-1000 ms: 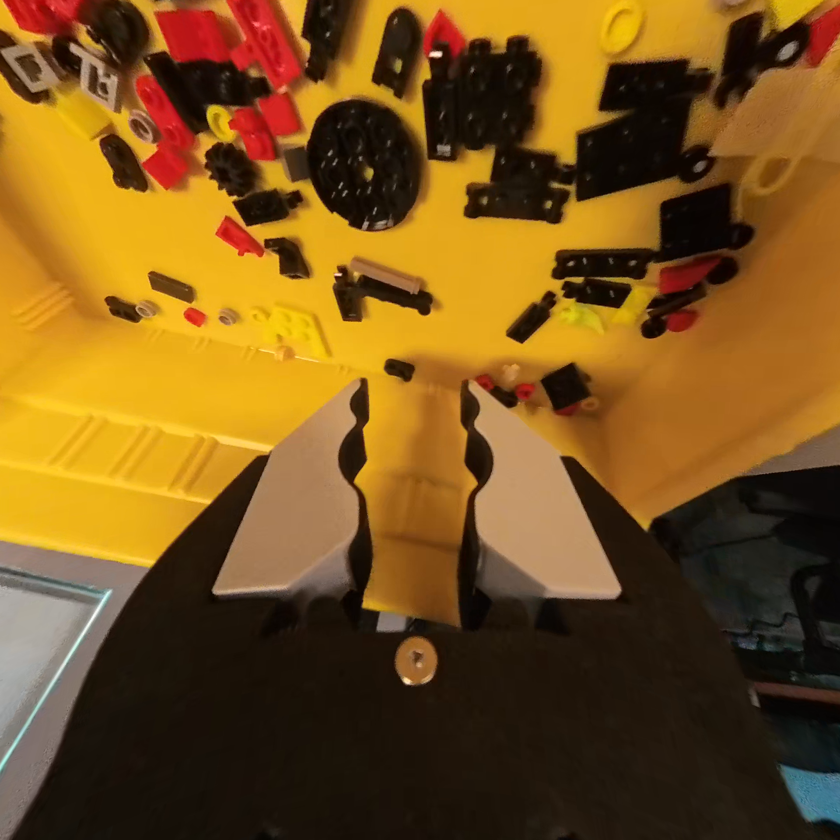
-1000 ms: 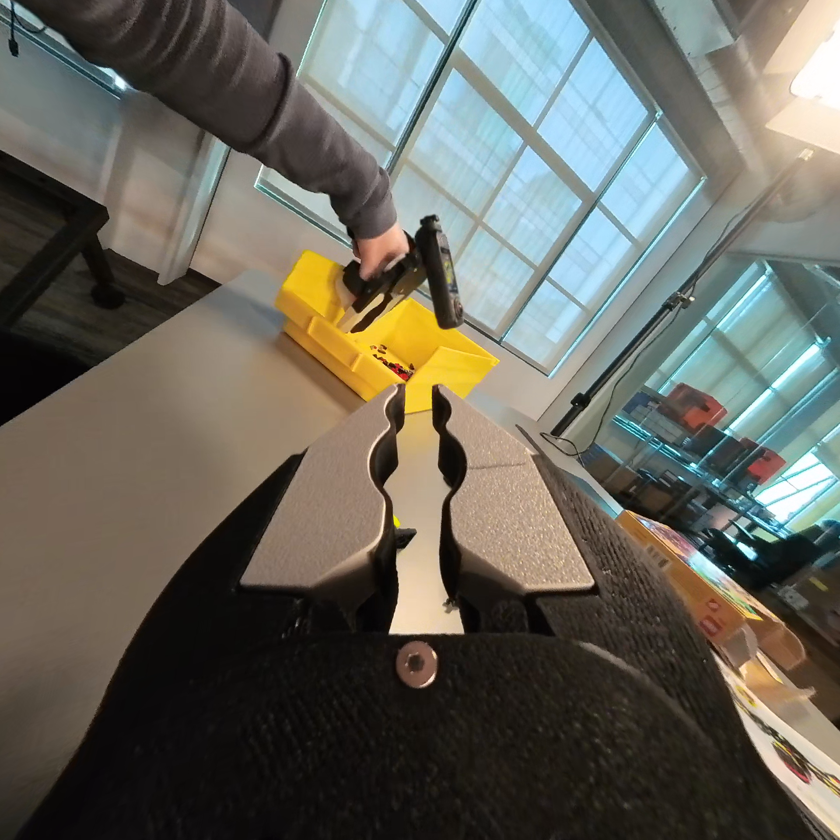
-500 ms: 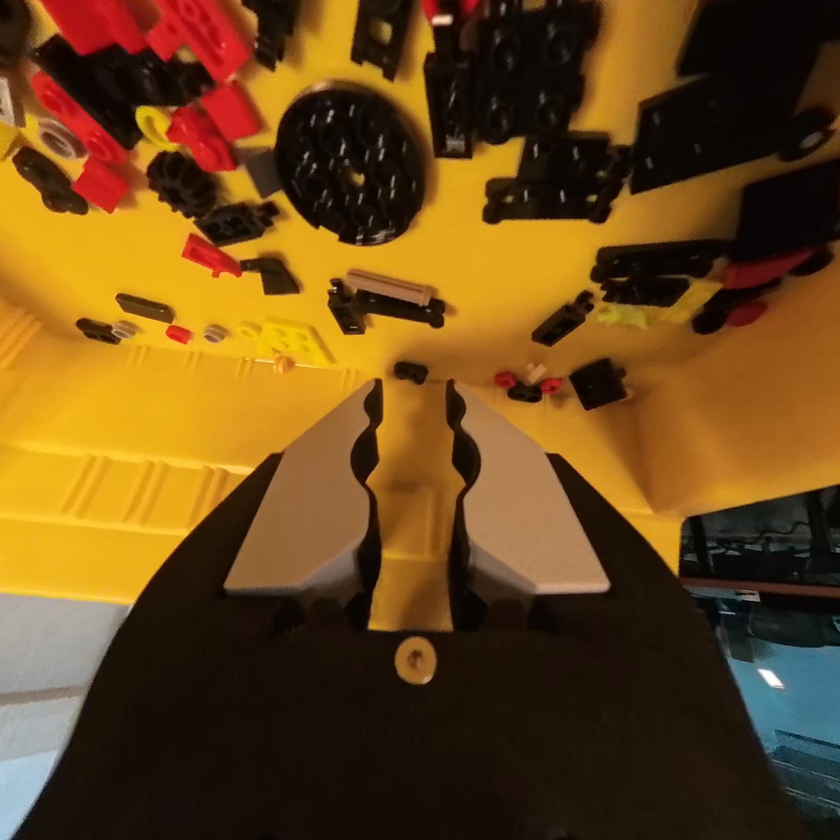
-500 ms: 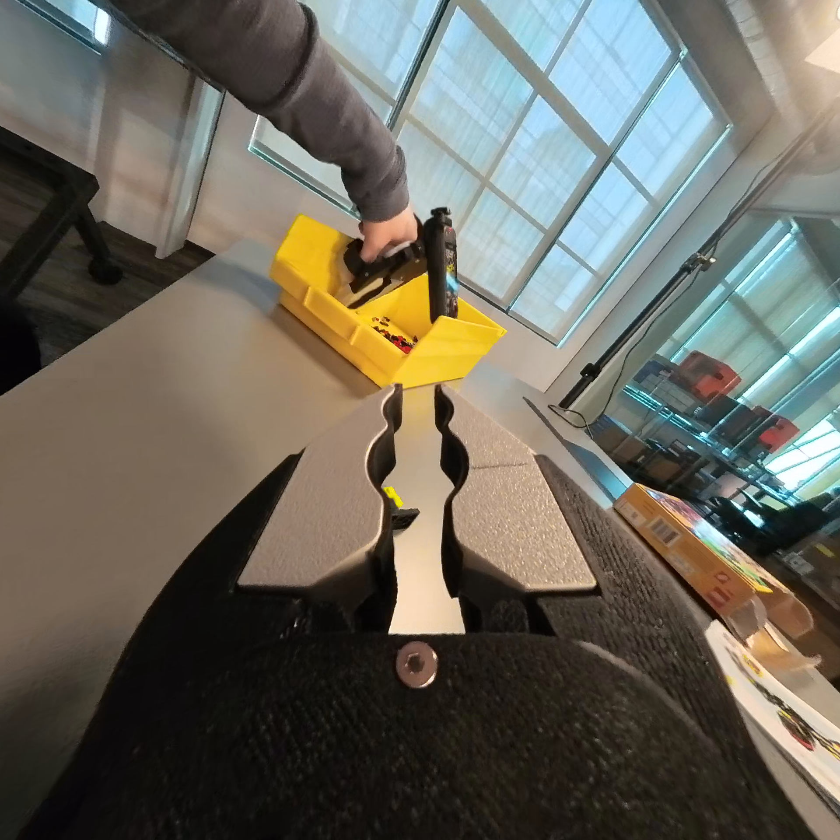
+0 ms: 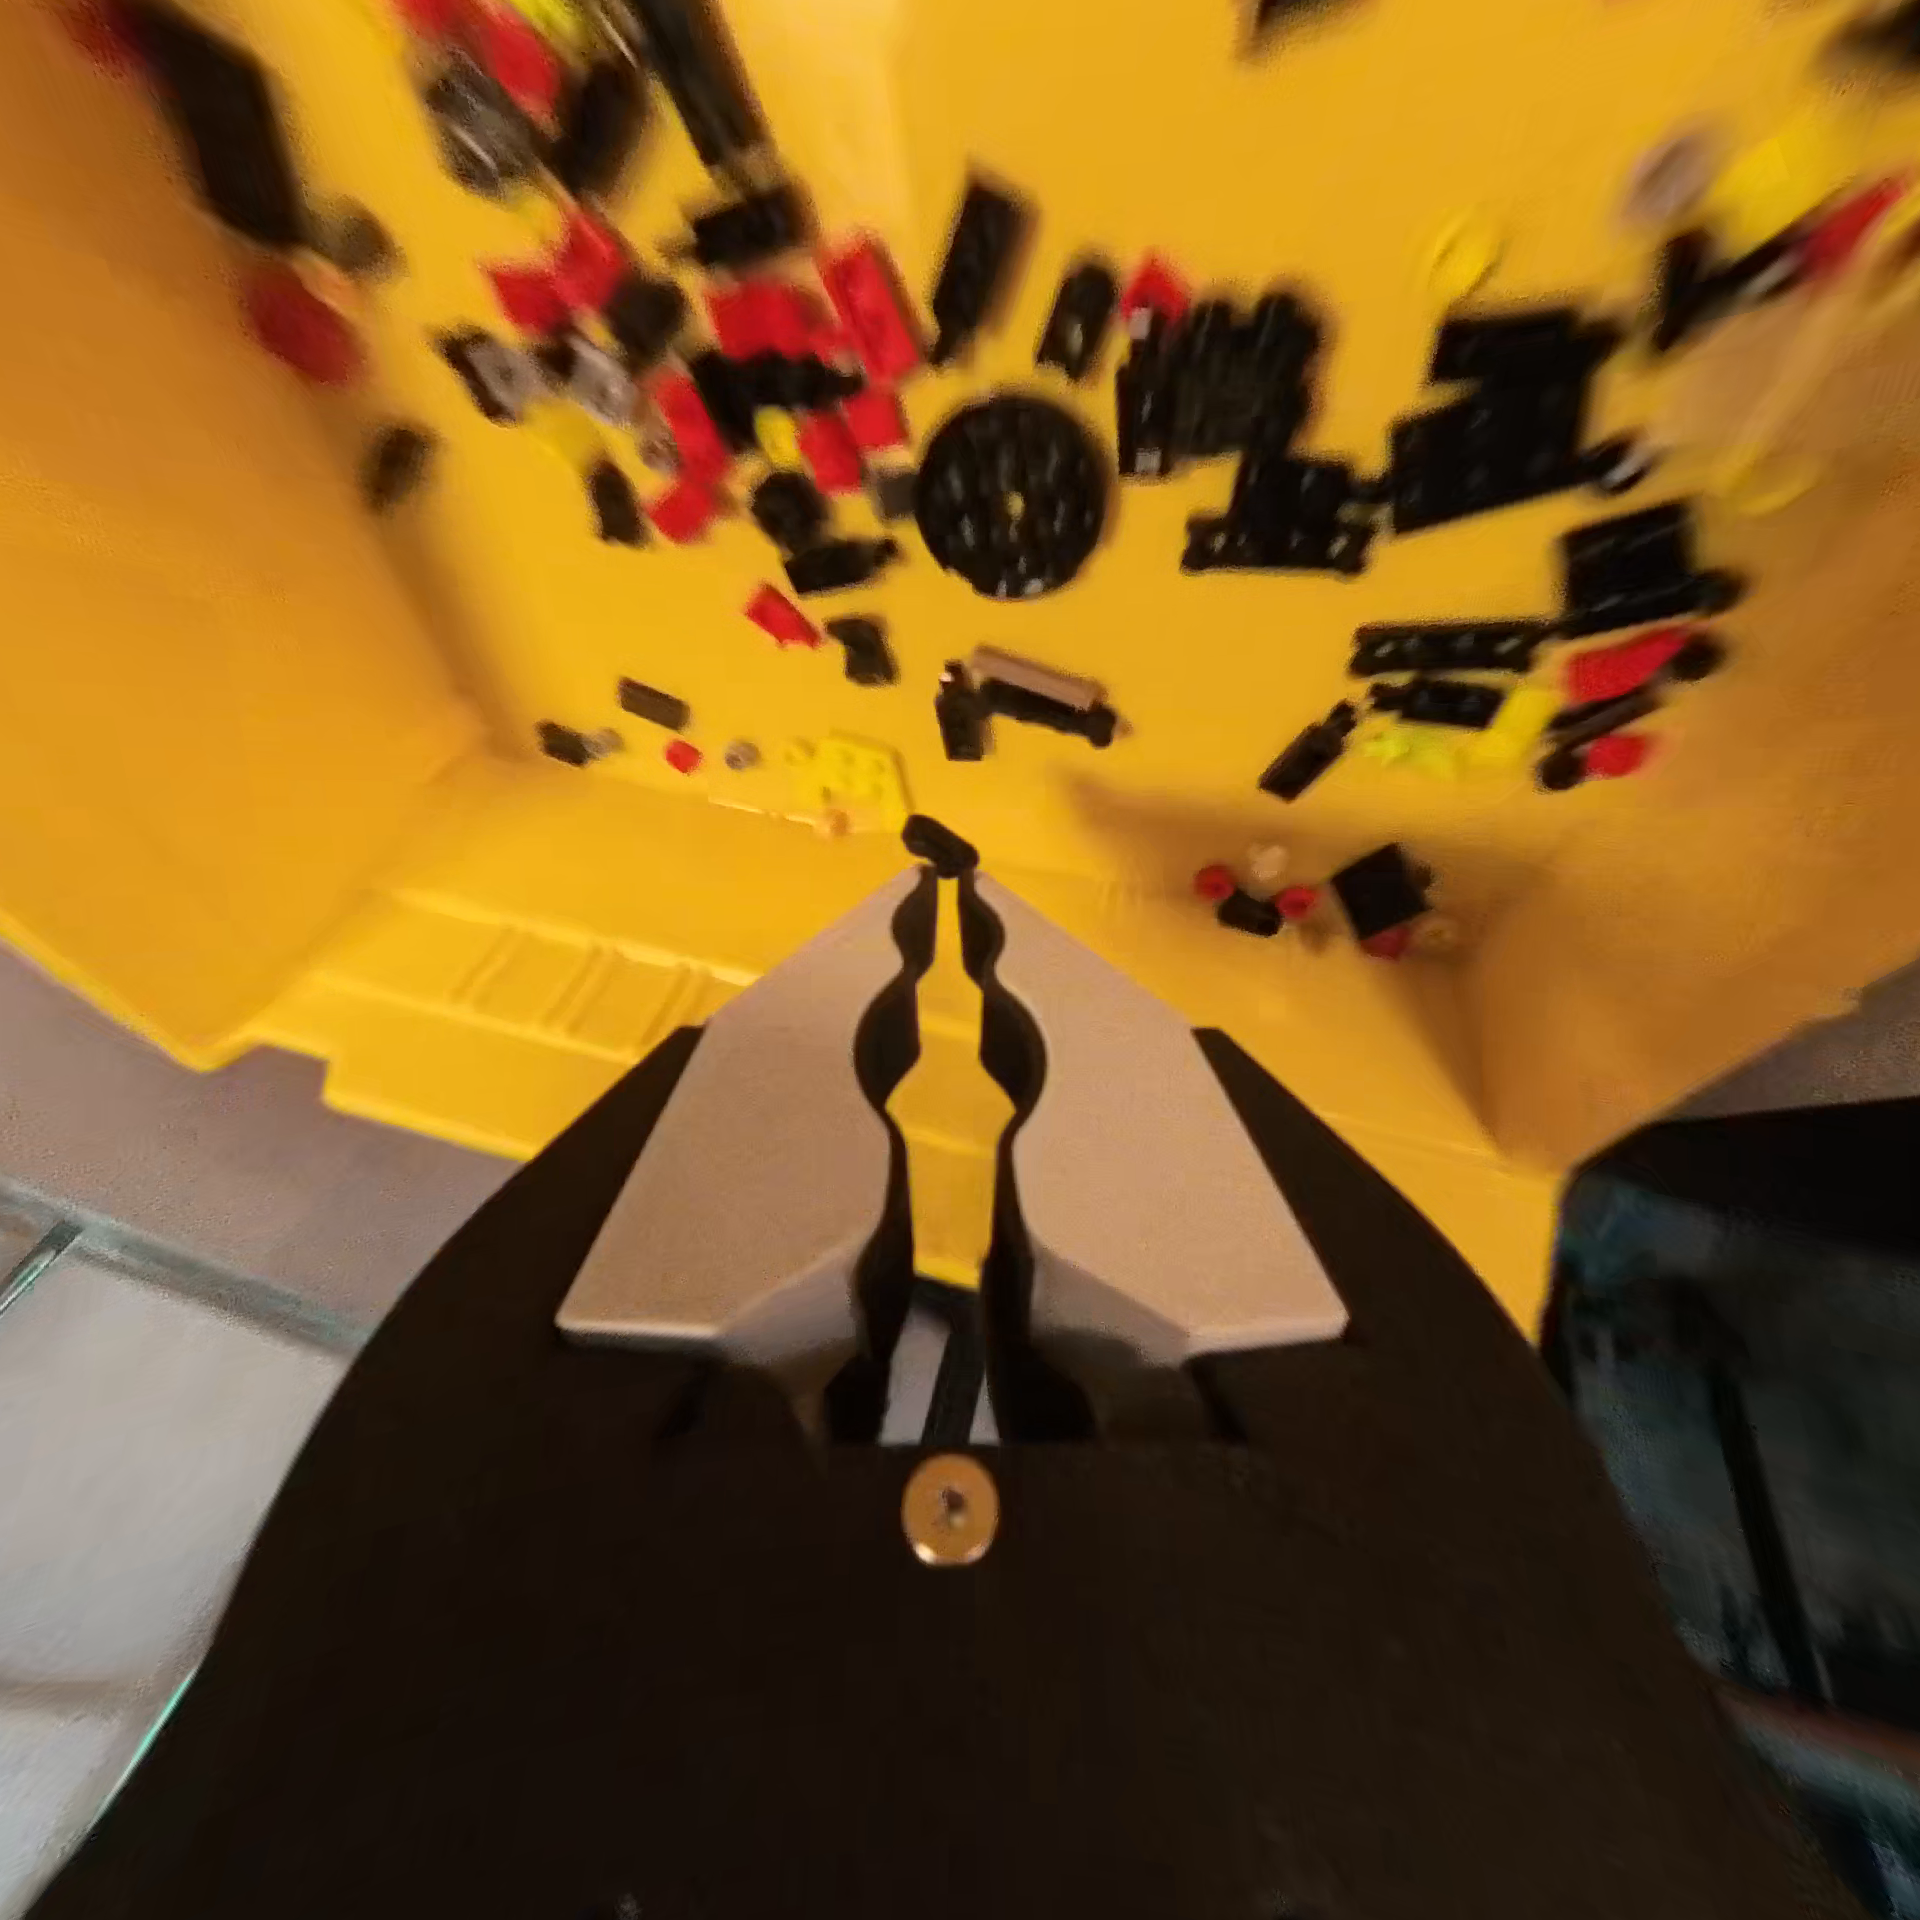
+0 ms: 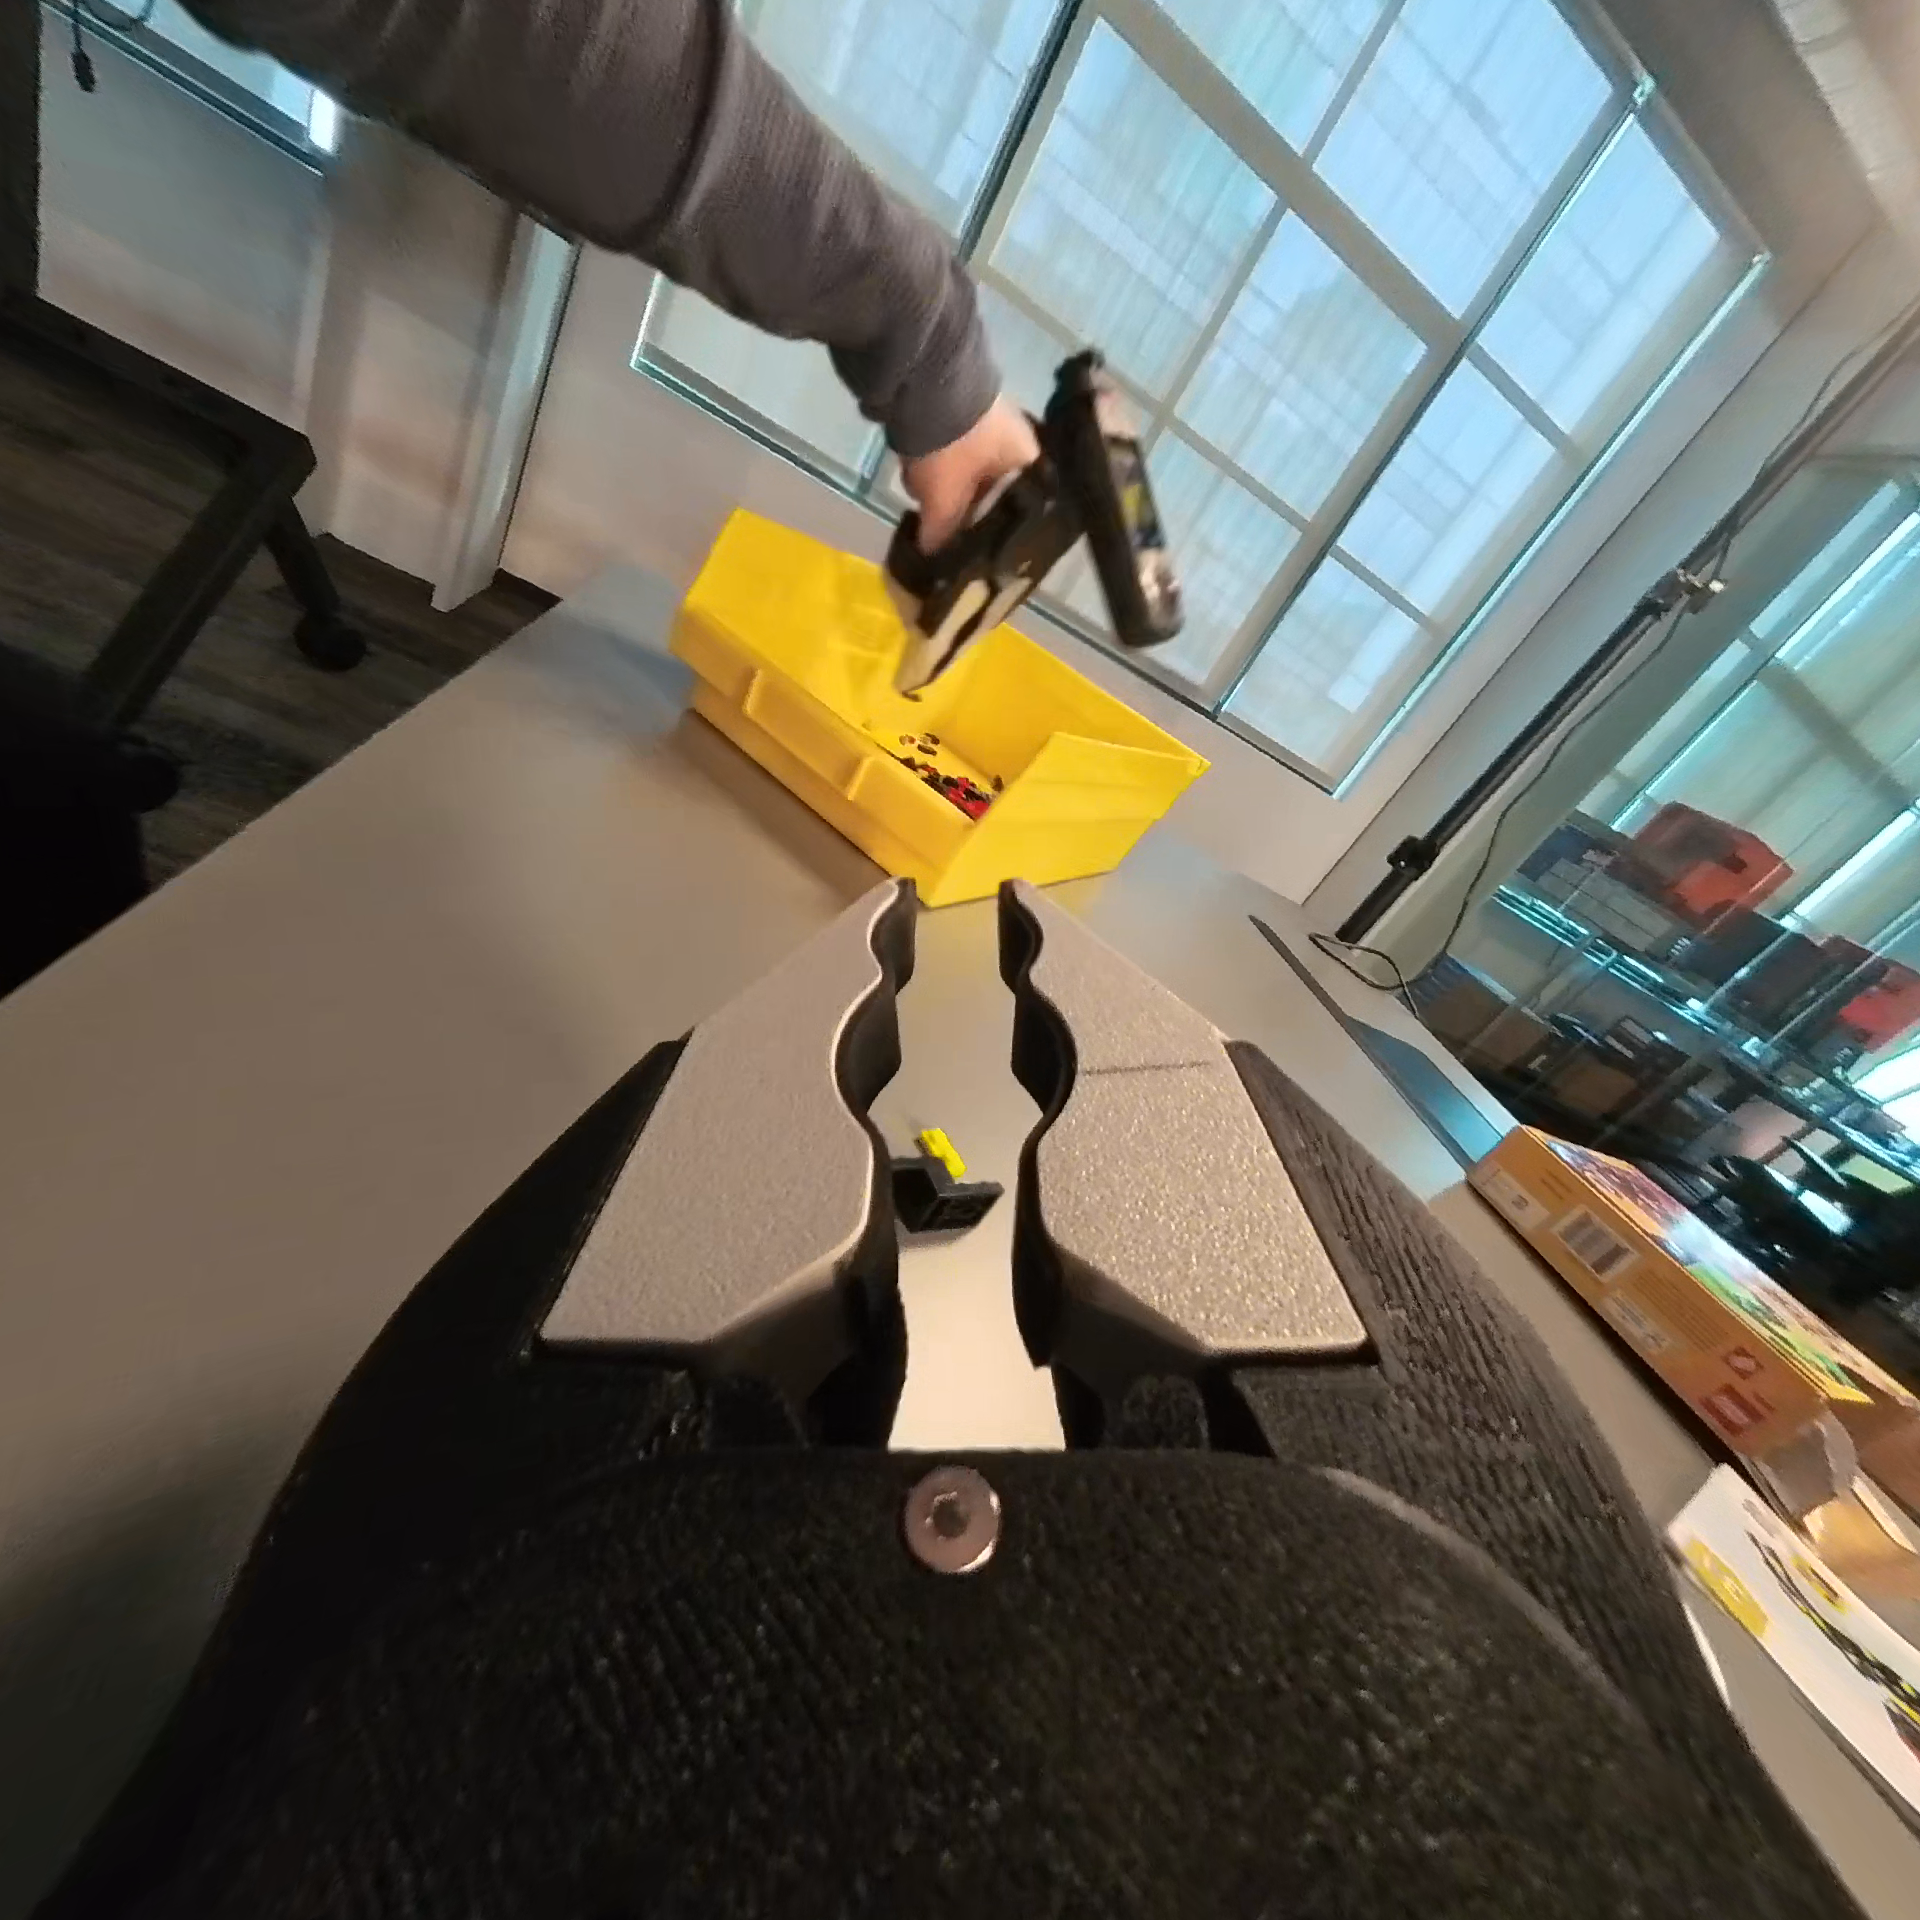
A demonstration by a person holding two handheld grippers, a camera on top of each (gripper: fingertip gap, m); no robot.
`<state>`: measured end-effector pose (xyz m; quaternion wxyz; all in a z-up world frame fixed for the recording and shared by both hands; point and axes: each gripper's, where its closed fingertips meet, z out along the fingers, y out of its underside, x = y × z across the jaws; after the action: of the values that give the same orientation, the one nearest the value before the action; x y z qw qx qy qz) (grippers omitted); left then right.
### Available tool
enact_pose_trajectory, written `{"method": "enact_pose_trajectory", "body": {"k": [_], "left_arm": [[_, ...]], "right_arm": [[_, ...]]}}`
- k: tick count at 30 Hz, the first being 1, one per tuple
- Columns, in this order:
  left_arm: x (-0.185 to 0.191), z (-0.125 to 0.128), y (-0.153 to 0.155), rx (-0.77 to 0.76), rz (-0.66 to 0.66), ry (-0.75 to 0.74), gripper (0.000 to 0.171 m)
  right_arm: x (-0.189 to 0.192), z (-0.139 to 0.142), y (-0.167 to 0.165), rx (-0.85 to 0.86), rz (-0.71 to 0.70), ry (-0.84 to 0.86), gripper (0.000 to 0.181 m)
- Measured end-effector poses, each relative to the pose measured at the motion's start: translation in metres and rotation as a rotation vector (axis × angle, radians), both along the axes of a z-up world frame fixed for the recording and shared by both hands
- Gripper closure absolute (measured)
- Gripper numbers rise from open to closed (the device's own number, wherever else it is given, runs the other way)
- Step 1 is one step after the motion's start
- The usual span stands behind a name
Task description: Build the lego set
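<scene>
Black piece [image 5: 938,840] pinched by left gripper [image 5: 943,881] above bin [image 5: 582,997].

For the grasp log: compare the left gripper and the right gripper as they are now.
The left gripper is nearly shut, pinching a small black piece at its tips; the right gripper is open with nothing between its tips. The left is raised above the yellow bin of loose pieces; the right is low over the grey table, a small black and yellow piece beneath it. Both have grey wavy-edged fingers on black bodies.
</scene>
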<state>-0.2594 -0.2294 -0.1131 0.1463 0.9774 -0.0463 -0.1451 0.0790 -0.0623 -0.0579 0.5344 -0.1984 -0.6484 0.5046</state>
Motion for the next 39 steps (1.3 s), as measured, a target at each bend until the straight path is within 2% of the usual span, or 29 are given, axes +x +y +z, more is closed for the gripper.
{"method": "enact_pose_trajectory", "body": {"k": [4,7,9,11,13,16,19,24,28,30,33,36,39], "left_arm": [[0.031,0.046,0.047,0.286,-0.046,-0.059,0.169],[0.088,0.069,0.082,0.410,-0.179,-0.153,0.169],[0.137,0.074,0.102,0.445,-0.301,-0.214,0.169],[0.188,0.068,0.120,0.461,-0.423,-0.289,0.169],[0.228,0.051,0.132,0.440,-0.519,-0.339,0.169],[0.252,0.016,0.145,0.384,-0.591,-0.325,0.169],[0.258,-0.015,0.156,0.353,-0.572,-0.329,0.168],[0.260,-0.045,0.163,0.315,-0.540,-0.342,0.167],[0.266,-0.046,0.165,0.344,-0.506,-0.378,0.150],[0.265,-0.042,0.165,0.380,-0.499,-0.351,0.144],[0.268,-0.027,0.165,0.532,-0.419,-0.333,0.135],[0.288,-0.012,0.173,0.804,-0.268,-0.366,0.125],[0.291,-0.003,0.187,1.094,-0.102,-0.282,0.089]], "right_arm": [[0.006,0.007,-0.007,0.012,0.029,0.059,0.171],[0.011,0.012,-0.010,0.018,0.043,0.103,0.173],[0.014,0.014,-0.012,0.033,0.048,0.124,0.173],[0.018,0.015,-0.017,0.057,0.064,0.150,0.174],[0.023,0.015,-0.025,0.097,0.088,0.172,0.174],[0.030,0.012,-0.036,0.167,0.115,0.201,0.175],[0.033,0.008,-0.043,0.212,0.135,0.205,0.175],[0.032,0.007,-0.044,0.220,0.131,0.201,0.175],[0.033,0.008,-0.043,0.216,0.124,0.205,0.176],[0.034,0.010,-0.041,0.203,0.118,0.209,0.176],[0.035,0.014,-0.035,0.172,0.097,0.218,0.176],[0.034,0.017,-0.031,0.150,0.082,0.222,0.176],[0.035,0.017,-0.032,0.173,0.073,0.231,0.176]]}}
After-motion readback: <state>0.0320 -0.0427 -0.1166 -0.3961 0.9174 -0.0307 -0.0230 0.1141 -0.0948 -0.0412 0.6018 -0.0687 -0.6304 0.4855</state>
